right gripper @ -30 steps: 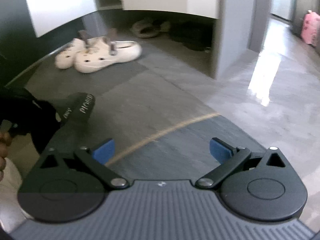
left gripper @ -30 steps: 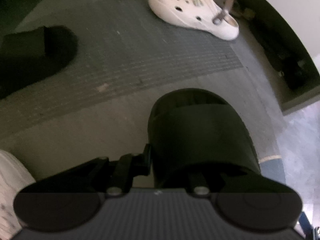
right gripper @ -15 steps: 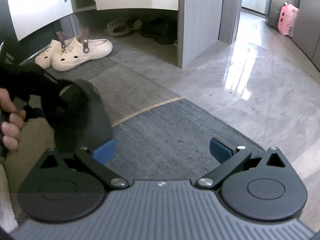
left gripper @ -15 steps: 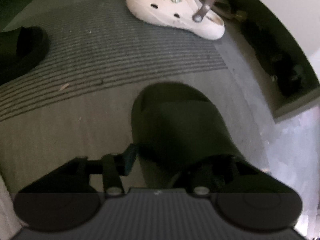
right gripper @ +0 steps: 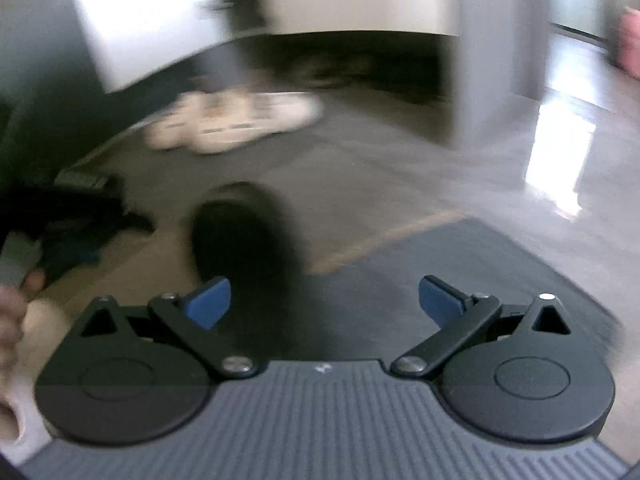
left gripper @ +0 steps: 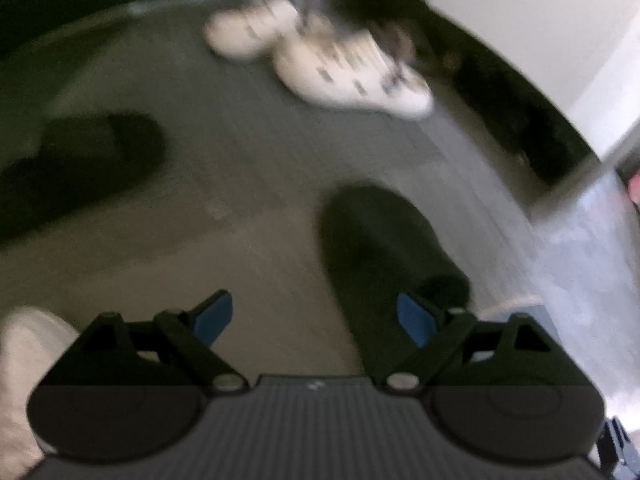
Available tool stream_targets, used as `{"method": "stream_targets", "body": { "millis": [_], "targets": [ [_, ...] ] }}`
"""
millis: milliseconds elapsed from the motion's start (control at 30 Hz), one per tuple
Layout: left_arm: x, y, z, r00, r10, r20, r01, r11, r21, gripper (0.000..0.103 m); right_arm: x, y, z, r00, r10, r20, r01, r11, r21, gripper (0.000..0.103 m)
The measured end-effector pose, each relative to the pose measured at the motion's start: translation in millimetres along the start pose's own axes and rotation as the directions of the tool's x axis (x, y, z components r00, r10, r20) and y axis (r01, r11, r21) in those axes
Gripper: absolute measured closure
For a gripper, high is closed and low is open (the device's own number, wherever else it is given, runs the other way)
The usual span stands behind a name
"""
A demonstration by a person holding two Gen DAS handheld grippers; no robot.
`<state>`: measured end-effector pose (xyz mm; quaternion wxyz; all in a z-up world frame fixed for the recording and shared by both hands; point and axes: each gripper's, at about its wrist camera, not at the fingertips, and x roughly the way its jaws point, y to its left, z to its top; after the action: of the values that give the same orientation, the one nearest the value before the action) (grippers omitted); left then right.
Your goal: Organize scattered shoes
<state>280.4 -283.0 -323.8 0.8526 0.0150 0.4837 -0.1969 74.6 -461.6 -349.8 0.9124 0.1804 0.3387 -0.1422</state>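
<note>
Black and soft-looking, one slipper (left gripper: 384,248) lies flat on the grey floor mat (left gripper: 248,184), just in front of the left gripper (left gripper: 316,318). The left gripper's jaws are opening, and nothing is between the blue pads (left gripper: 212,316); the slipper sits past the right-hand pad, not pinched. A second black slipper (left gripper: 80,164) lies well apart, off to the left side of the mat. Two white clogs (left gripper: 320,60) sit close together at the far end of the mat, near the dark gap under the white cupboard (left gripper: 540,32). From the right wrist view, the same near slipper (right gripper: 244,240) shows ahead of the right gripper (right gripper: 324,304). Its jaws are wide apart but closing a little, with only floor between them. A hand (right gripper: 12,320) shows at the left edge. Both views are blurry.
</note>
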Motion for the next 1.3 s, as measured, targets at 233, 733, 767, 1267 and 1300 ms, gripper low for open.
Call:
{"method": "stream_targets", "body": {
  "millis": [233,733,767,1267,1300],
  "targets": [
    [-16,70,32,0.978,0.188,0.088,-0.179,0.979,-0.103,0.007,78,57,30,0.989,0.13,-0.068,-0.14,0.975,-0.172,0.034],
    [29,159,56,0.974,0.193,0.122,-0.204,0.975,0.09,0.007,107,59,50,0.984,0.173,-0.038,-0.177,0.946,-0.272,0.09],
    [28,159,55,0.971,0.201,0.133,-0.216,0.97,0.111,0.007,102,56,51,0.986,0.164,-0.028,-0.165,0.945,-0.281,0.09],
    [86,167,67,0.971,0.234,0.048,-0.239,0.954,0.183,0.008,100,15,46,0.998,0.023,-0.056,-0.04,0.946,-0.322,0.059],
    [88,165,68,0.97,0.238,0.05,-0.243,0.951,0.191,0.008,95,14,46,0.999,0.018,-0.046,-0.031,0.948,-0.316,0.055]
  ]
}}
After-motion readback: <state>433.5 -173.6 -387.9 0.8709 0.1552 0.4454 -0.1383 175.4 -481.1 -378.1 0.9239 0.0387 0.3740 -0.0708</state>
